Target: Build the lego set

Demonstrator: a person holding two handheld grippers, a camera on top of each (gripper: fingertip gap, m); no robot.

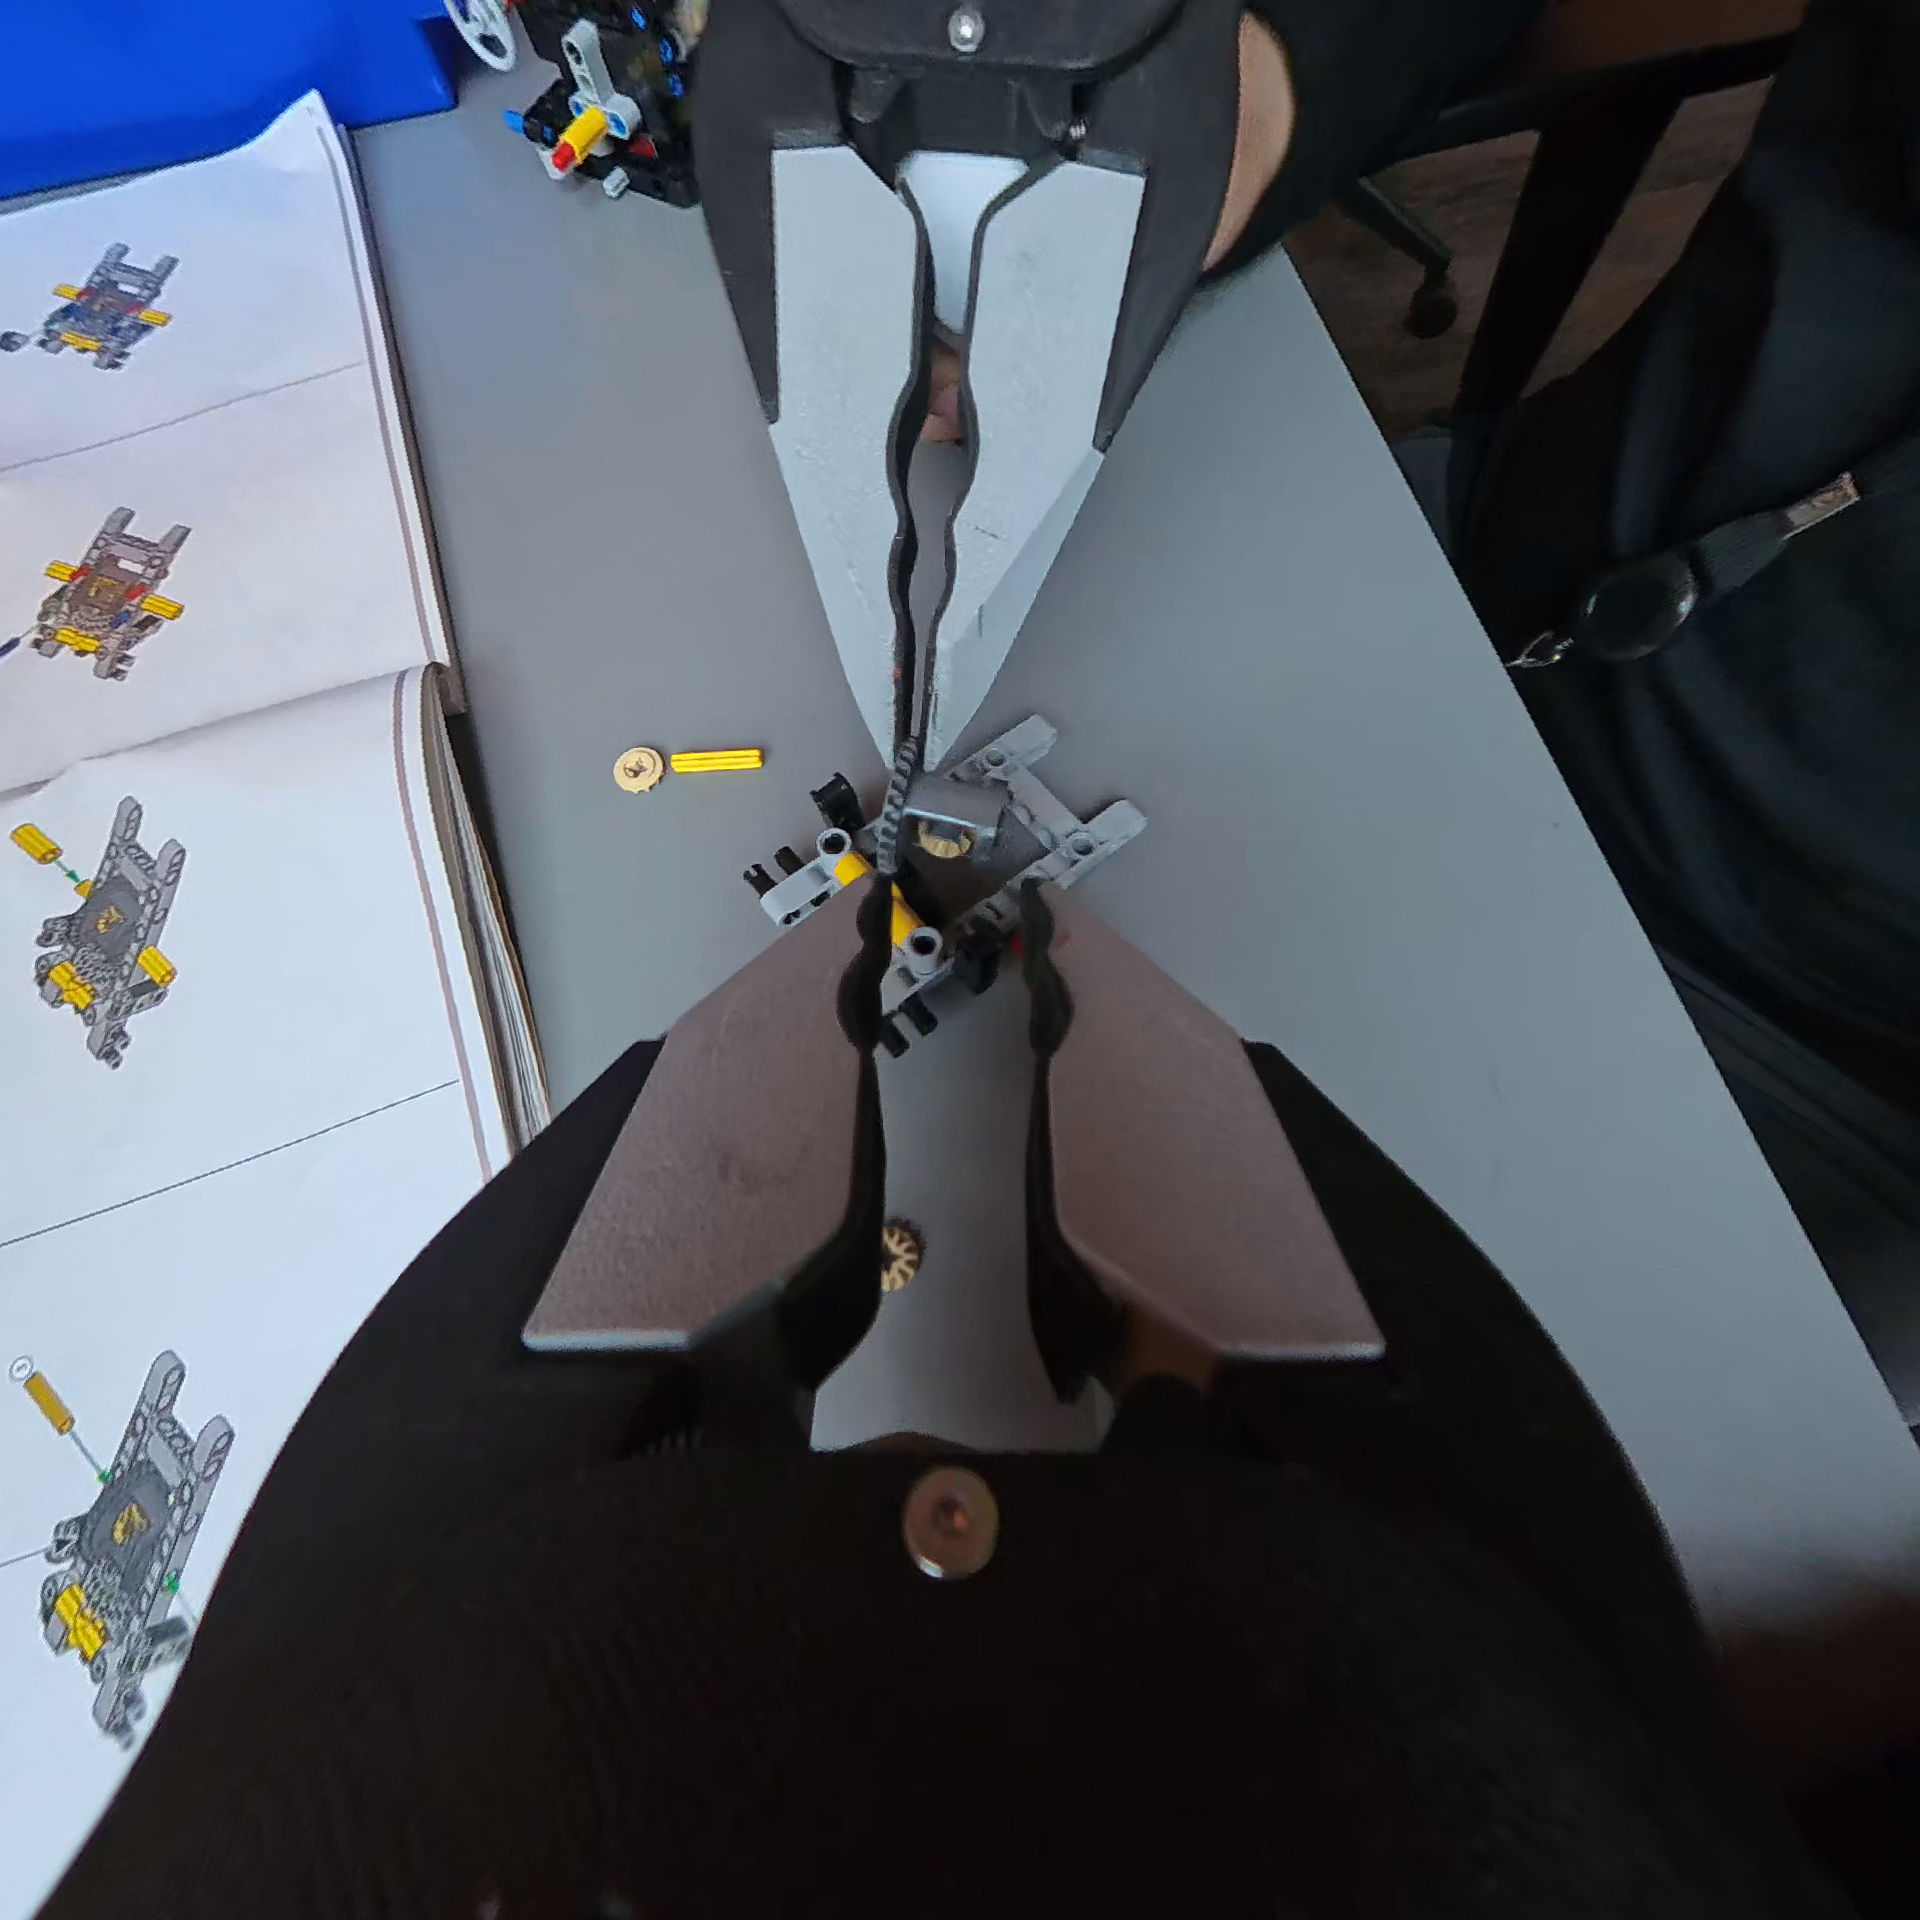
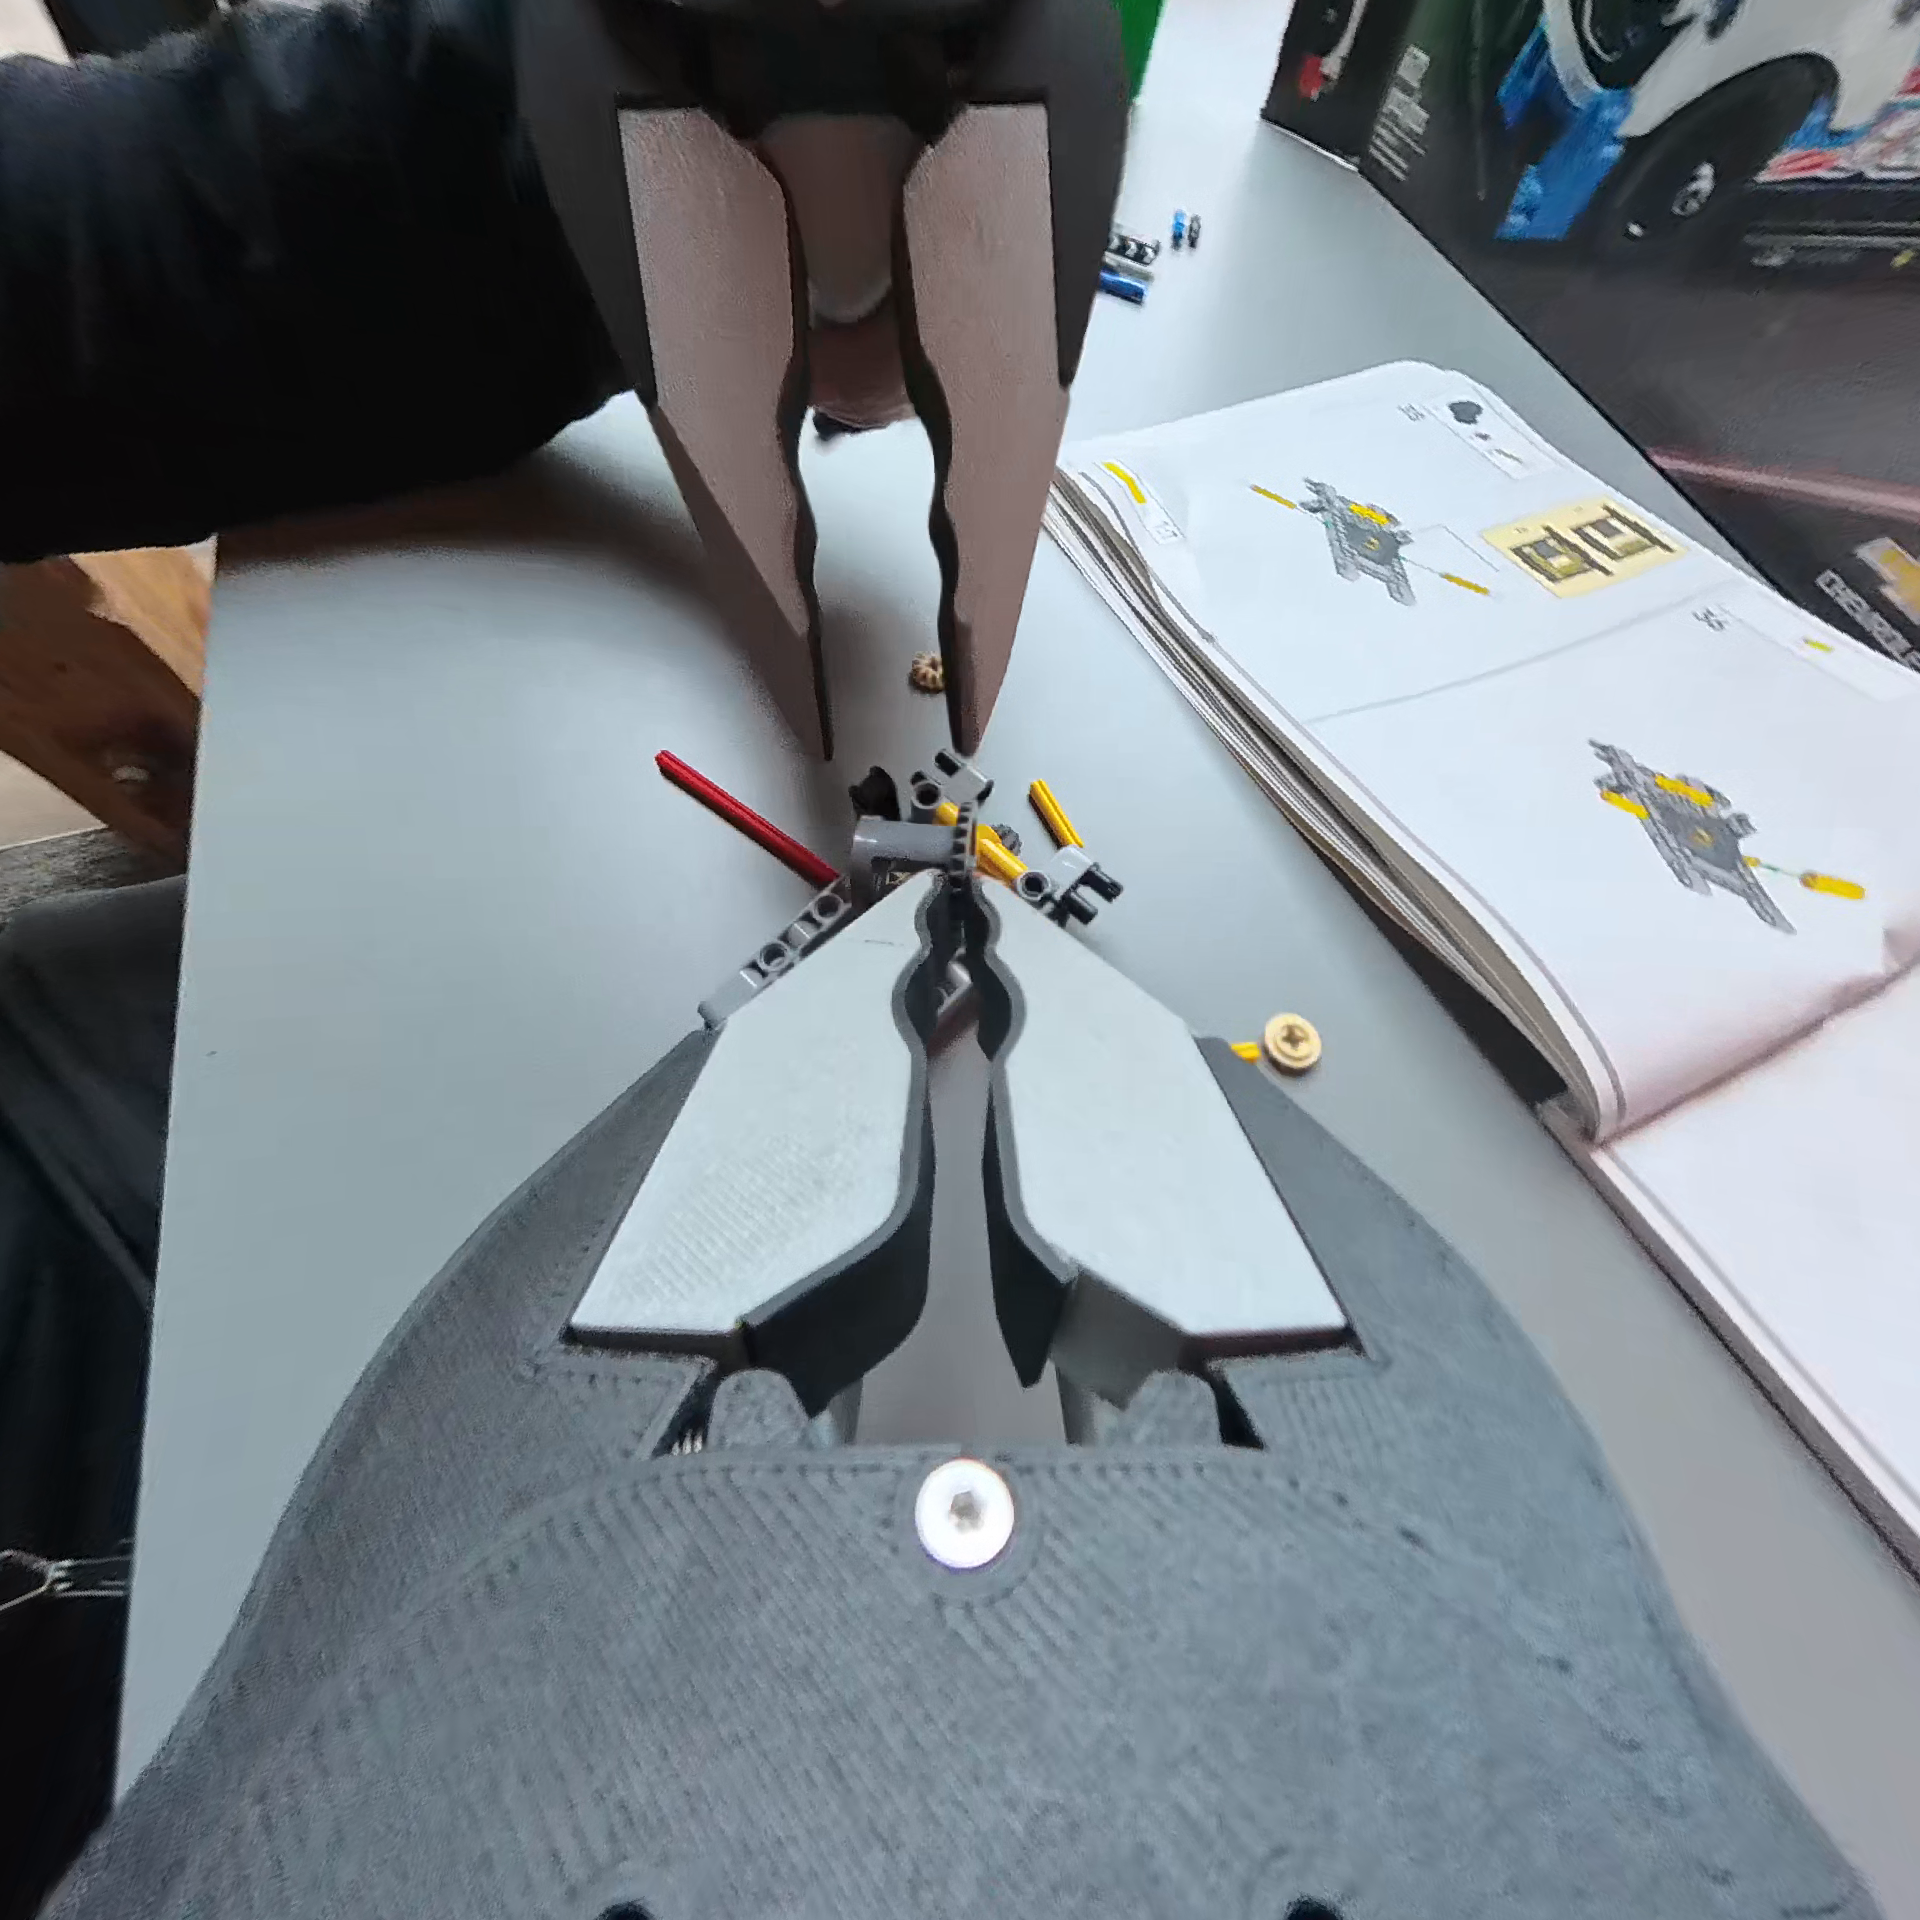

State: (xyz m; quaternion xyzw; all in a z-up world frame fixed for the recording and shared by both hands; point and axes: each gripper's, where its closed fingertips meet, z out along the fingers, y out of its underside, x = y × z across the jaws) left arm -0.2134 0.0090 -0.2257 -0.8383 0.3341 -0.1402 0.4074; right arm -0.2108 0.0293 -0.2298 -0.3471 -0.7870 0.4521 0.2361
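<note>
A small grey lego frame (image 1: 1049, 821) with yellow axles and black pins lies on the grey table (image 1: 1299, 831). My left gripper (image 1: 954, 902), with brown pads, straddles the frame's near end, and both fingertips touch it. My right gripper (image 2: 954, 883), with grey pads, is shut on a dark grey gear (image 2: 958, 847) standing edge-on at the frame (image 2: 894, 847). The right gripper also shows in the left wrist view (image 1: 906, 774), coming from the far side. The left gripper shows in the right wrist view (image 2: 896, 750). A red axle (image 2: 743, 816) sticks out of the frame.
An open instruction booklet (image 1: 208, 727) lies left of the frame, also seen in the right wrist view (image 2: 1507, 727). Loose parts: a yellow axle (image 1: 717, 761), a tan disc (image 1: 638, 772), a tan gear (image 1: 902, 1255). A black build (image 1: 613, 104), a blue bin (image 1: 208, 83) and the set's box (image 2: 1662, 208) stand farther off.
</note>
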